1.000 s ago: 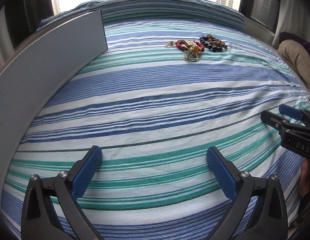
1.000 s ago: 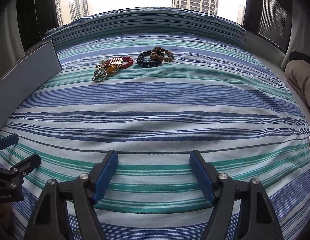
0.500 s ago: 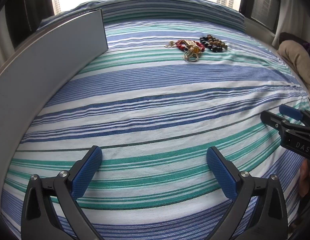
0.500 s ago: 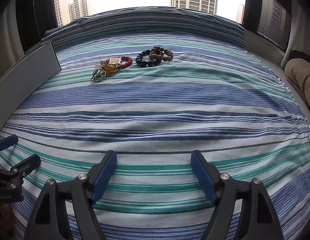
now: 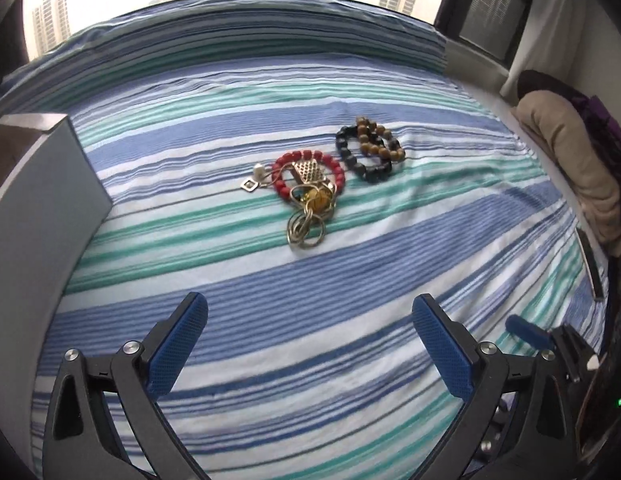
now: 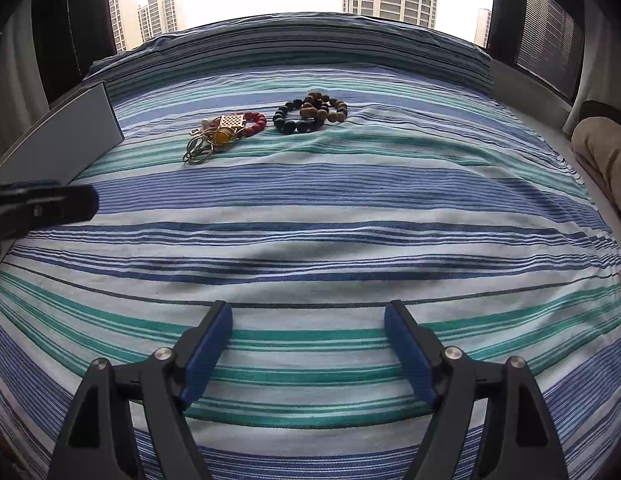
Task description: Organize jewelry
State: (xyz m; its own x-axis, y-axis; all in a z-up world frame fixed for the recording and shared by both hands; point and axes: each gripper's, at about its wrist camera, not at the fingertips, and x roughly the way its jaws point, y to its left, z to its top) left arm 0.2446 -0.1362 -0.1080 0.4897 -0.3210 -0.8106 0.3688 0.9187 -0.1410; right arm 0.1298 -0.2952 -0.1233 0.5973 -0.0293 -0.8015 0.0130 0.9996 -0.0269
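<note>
A jewelry pile lies on a striped bedsheet (image 5: pixel 350 288). A red bead bracelet (image 5: pixel 306 174) circles a gold lattice pendant, with tangled gold rings (image 5: pixel 306 228) below it. A black bead bracelet (image 5: pixel 360 160) and a brown bead bracelet (image 5: pixel 380 140) overlap to its right. My left gripper (image 5: pixel 310 344) is open and empty, a short way before the pile. My right gripper (image 6: pixel 308 350) is open and empty, far back from the jewelry (image 6: pixel 226 134) and the dark bracelets (image 6: pixel 310 116). A left gripper finger (image 6: pixel 42 204) shows blurred at the right wrist view's left edge.
A grey flat panel (image 5: pixel 42 216) stands along the left side of the bed, also in the right wrist view (image 6: pixel 58 144). A tan cushion (image 5: pixel 570 160) lies at the right edge. A window with towers is behind the bed.
My left gripper has moved forward toward the jewelry, which now looks much larger and nearer. The right gripper has barely moved. Both grippers stay open.
</note>
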